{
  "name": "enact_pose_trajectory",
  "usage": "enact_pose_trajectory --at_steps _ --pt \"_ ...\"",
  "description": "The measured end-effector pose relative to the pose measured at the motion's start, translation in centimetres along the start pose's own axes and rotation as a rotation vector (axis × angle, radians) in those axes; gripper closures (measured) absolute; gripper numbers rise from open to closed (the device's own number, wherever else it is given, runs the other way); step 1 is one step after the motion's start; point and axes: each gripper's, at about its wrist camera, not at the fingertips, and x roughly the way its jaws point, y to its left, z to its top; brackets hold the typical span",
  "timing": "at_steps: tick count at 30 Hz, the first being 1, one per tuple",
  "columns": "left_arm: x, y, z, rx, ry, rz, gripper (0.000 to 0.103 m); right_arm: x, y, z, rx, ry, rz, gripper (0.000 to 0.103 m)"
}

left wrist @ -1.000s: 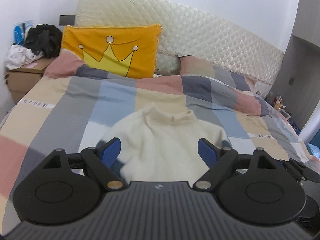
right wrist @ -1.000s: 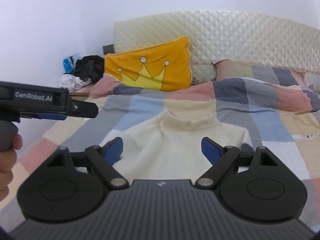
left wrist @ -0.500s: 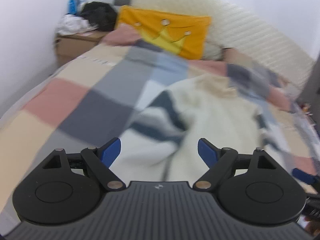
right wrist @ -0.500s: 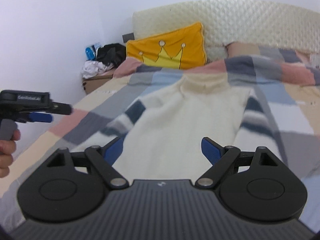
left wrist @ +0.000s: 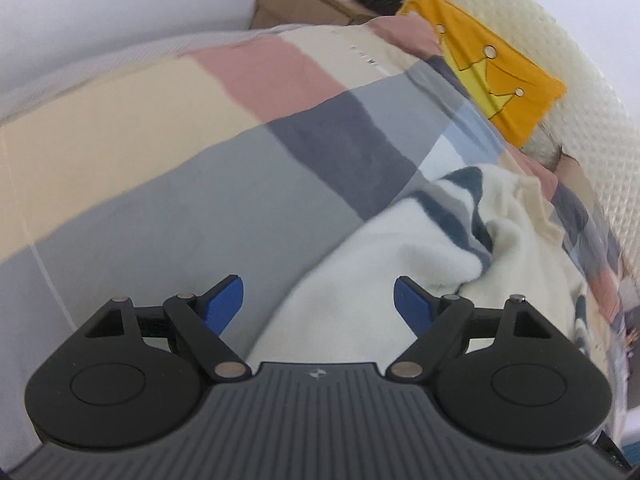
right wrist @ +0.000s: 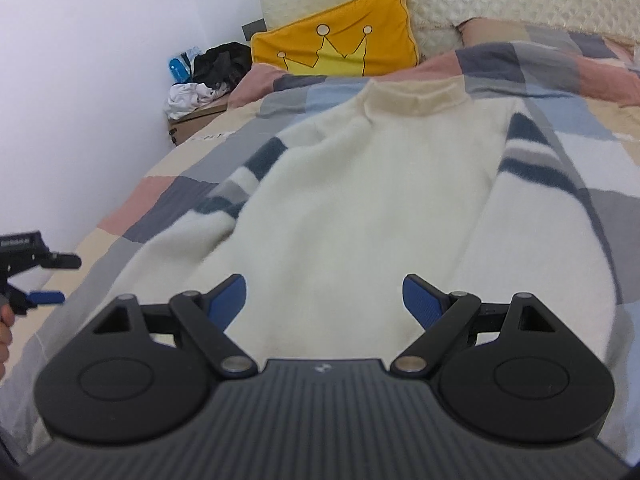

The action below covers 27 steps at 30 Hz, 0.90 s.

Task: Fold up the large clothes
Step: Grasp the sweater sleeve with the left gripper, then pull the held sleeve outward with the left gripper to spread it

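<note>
The bed (right wrist: 168, 200) stretches ahead of both claws; the sweater (right wrist: 360, 200) lies flat on it, unfolded; left claw (left wrist: 318, 306) gapes empty over its sleeve edge, probably; right claw (right wrist: 324, 300) gapes empty above the hem; next, a pinch.

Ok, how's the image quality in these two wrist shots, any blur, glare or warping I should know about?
Left wrist view: strongly tilted, fisheye-bent, with the sweater and bedspread softly smeared, while the left gripper looks crisp. Right wrist view: steadier and sharper on the crown pillow, softer across the sweater near the right gripper. Both are evenly lit, with no harsh glare.
</note>
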Motion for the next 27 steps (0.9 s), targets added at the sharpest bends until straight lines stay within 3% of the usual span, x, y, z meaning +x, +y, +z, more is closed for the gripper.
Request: enact_pose_trajectory --at_steps 8,14,18,19,22,24,27 --pt "1.2 3.7 -3.0 -0.181 0.111 0.051 0.051 0.6 -0.1 0.0 0.037 0.034 0.025 0.016" --pt "1.9 3.6 -4.0 -0.194 0.125 0.063 0.055 1.2 0.6 -0.4 0.005 0.063 0.028 0.016" --pt "3.0 2.2 -4.8 -0.183 0.171 -0.014 0.055 1.1 0.5 -0.5 -0.007 0.069 0.027 0.016" --pt "3.5 1.8 -5.0 -0.182 0.179 -0.018 0.059 1.0 0.5 -0.5 -0.011 0.066 0.024 0.016" --pt "4.6 1.6 -4.7 -0.21 0.18 -0.005 0.082 1.0 0.4 -0.5 -0.015 0.06 0.012 0.016" --pt "4.5 2.0 -4.0 -0.261 0.165 -0.024 0.087 0.9 0.1 -0.5 -0.008 0.057 0.009 0.016" --pt "3.3 2.5 -1.5 -0.293 0.073 -0.018 0.088 0.8 -0.1 -0.3 0.001 0.049 0.014 0.016"
